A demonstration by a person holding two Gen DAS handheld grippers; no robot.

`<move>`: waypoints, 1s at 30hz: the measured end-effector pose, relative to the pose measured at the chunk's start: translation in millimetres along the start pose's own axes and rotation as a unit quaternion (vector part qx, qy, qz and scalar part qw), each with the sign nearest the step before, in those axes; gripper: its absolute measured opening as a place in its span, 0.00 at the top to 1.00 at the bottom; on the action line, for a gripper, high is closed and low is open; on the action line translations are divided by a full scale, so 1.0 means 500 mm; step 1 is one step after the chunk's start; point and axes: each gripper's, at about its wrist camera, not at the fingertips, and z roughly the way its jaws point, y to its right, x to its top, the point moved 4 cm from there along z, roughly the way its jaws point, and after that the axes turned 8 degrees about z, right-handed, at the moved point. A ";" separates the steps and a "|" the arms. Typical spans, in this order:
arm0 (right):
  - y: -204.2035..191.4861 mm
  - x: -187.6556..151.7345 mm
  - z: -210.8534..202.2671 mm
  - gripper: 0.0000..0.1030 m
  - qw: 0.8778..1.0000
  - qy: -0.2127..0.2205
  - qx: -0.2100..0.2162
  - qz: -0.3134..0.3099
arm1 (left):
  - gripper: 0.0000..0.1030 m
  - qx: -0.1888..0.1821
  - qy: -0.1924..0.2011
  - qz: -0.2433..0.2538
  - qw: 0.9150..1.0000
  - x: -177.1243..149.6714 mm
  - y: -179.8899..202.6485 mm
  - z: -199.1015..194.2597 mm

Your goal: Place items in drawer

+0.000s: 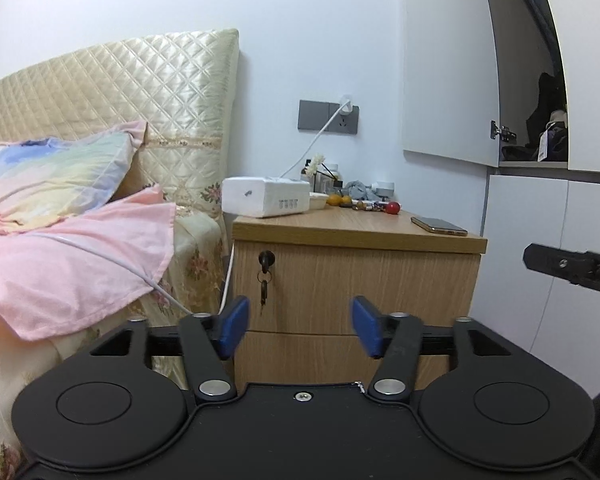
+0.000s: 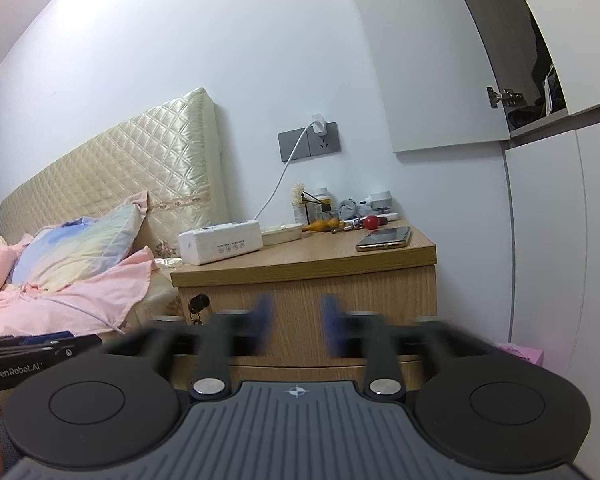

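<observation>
A wooden nightstand (image 1: 356, 280) (image 2: 308, 280) stands beside the bed, its drawers shut, with a key (image 1: 265, 276) hanging in the top drawer's lock. On top lie a gold phone (image 1: 439, 225) (image 2: 385, 239), a white tissue box (image 1: 266, 196) (image 2: 220, 245), a red ball (image 1: 393, 207) (image 2: 371, 221), orange fruit (image 1: 338, 199) and small clutter. My left gripper (image 1: 300, 326) is open and empty, level with the drawer fronts. My right gripper (image 2: 296, 322) is blurred, its blue pads apart, open and empty, also short of the nightstand.
The bed with pink sheet (image 1: 72, 264) and pillow (image 1: 52, 176) is to the left. A charger cable (image 1: 316, 136) runs from the wall socket. A white wardrobe (image 1: 552, 248) with one upper door ajar stands right. The right gripper shows at the left wrist view's right edge (image 1: 572, 268).
</observation>
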 end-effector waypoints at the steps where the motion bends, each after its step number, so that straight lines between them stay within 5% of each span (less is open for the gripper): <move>1: -0.001 0.001 -0.003 0.26 1.000 0.006 0.002 0.000 | 0.29 0.002 0.003 0.005 1.000 0.002 0.002 0.000; 5: -0.008 0.007 -0.004 0.17 1.000 0.006 0.008 -0.010 | 0.02 0.017 0.026 0.029 0.999 0.028 0.006 -0.003; 12: -0.004 0.042 0.015 0.00 1.000 0.024 0.012 0.000 | 0.01 0.024 0.027 0.024 0.999 0.056 -0.003 0.049; 20: 0.014 0.025 0.074 0.00 1.000 0.020 0.004 0.002 | 0.01 0.041 0.003 0.041 0.998 0.027 -0.008 0.104; 30: 0.005 -0.016 0.076 0.00 1.000 0.015 0.004 -0.010 | 0.01 0.048 0.014 0.038 0.998 0.003 -0.024 0.078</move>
